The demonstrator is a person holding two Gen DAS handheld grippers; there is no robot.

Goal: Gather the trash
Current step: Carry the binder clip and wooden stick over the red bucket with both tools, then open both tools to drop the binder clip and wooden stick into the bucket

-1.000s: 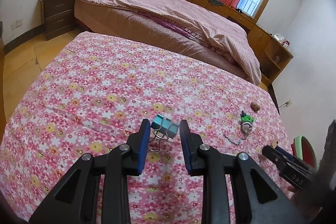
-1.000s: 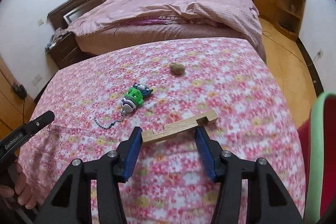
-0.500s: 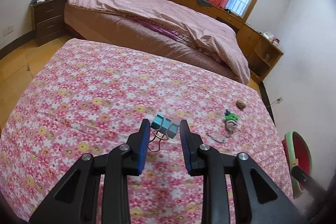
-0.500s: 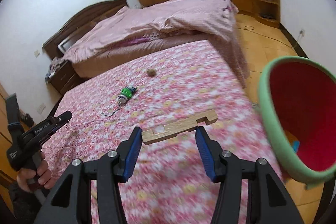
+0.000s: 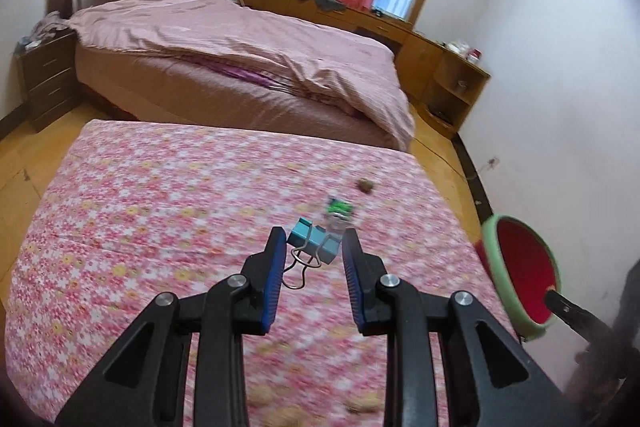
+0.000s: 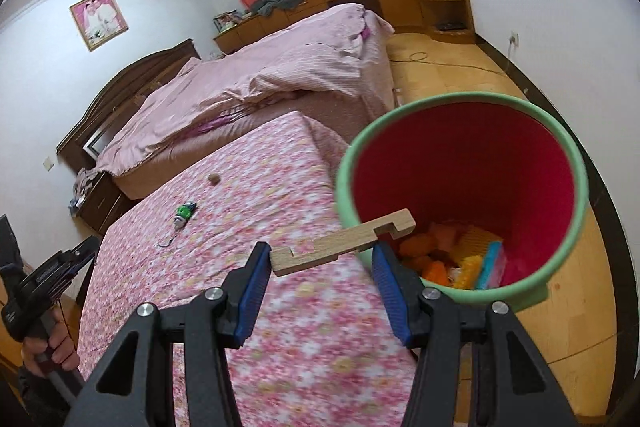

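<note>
My left gripper is shut on a blue binder clip, held above the floral tablecloth. My right gripper is shut on a notched wooden strip. The strip's far end hangs in front of the near rim of a green bin with a red inside. That bin shows at the right edge of the left wrist view. On the cloth lie a green toy on a chain and a small brown lump.
The bin holds several orange, yellow and blue pieces and stands on the wood floor past the table's right end. A large bed with a pink cover lies beyond. A hand grips the left tool's handle.
Both grippers have risen and swung right with their loads still held. The right one has left the middle of the table, so the bin now fills its view.
</note>
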